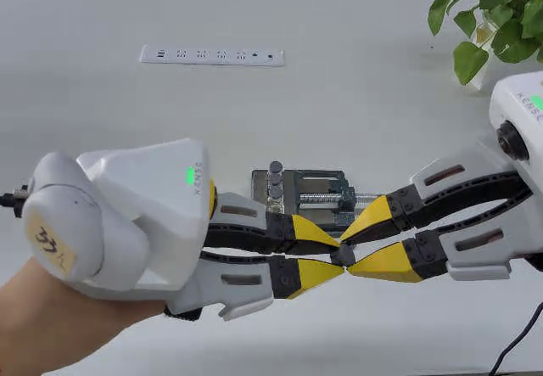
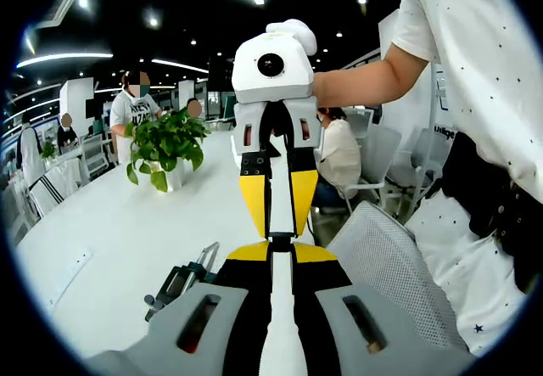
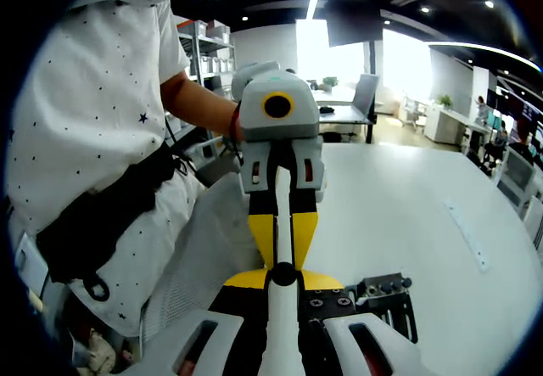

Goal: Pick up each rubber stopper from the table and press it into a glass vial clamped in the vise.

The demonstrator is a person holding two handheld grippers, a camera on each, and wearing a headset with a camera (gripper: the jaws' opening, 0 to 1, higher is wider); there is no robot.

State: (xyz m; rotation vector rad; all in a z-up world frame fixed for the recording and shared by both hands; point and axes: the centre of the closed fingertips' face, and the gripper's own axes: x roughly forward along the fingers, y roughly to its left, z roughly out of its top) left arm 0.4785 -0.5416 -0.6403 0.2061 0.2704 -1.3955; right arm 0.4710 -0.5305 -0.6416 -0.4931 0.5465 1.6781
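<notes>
Just in front of the vise [image 1: 321,182], above the table [image 1: 365,104], we see both tongs meeting tip to tip. The left tongs [image 1: 337,255] come in from the left, the right tongs [image 1: 348,255] from the right, and a small dark stopper [image 1: 342,255] sits at the point where all four tips converge. In the right gripper view the stopper lies between that pair's own yellow tips, so we judge the right tongs to be clamped on it. The left tips reach the same spot with only a narrow gap between them, and we cannot tell whether they grip the stopper or merely touch it.

What the coming move turns on is where the vials [image 1: 276,181] lie from here. They stand upright at the left end of the vise, beyond the tips and to the left of them, past the left tongs' upper jaw. The vise screw runs left to right and the vials' long axis is vertical, so we expect the stopper must travel away from us and leftward, then come down along that axis. The vials' end of the vise is on the left tongs' side, and the right tongs would have to reach across the left ones.
</notes>
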